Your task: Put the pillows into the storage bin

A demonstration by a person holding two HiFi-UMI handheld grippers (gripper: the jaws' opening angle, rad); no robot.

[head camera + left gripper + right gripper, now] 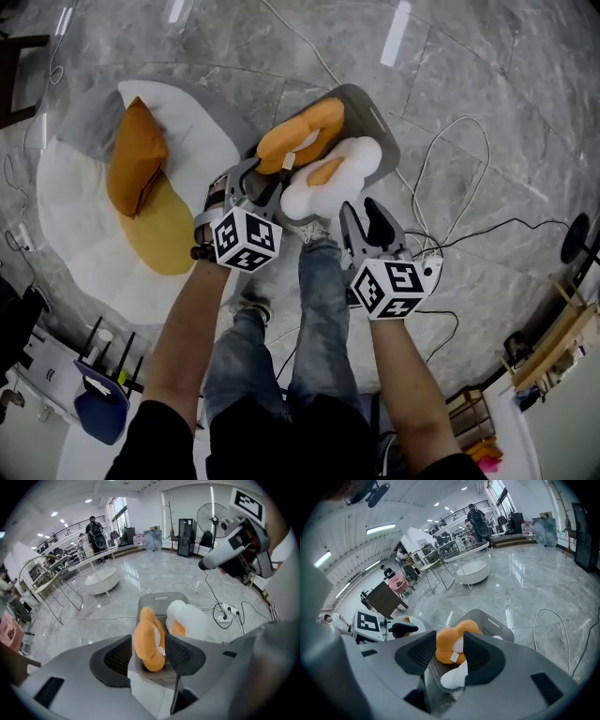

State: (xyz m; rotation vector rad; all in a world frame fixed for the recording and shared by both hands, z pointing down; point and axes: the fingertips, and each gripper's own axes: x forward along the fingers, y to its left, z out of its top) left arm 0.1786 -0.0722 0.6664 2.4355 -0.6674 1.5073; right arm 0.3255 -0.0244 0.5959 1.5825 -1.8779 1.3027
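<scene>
Orange pillow point(300, 133): I see it lying in the bin point(373, 111), beside the white pillow point(342, 161).
Left gripper point(255, 176): jaws apart, orange pillow between them, not clamped.
Right gripper point(366, 216): jaws partly apart, holding nothing.
Third pillow point(136, 159): on the round mat point(75, 225).

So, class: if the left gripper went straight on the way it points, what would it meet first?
Most likely the orange pillow lying in the grey bin: it shows right between the left gripper's open jaws, though depth is hard to judge.
</scene>
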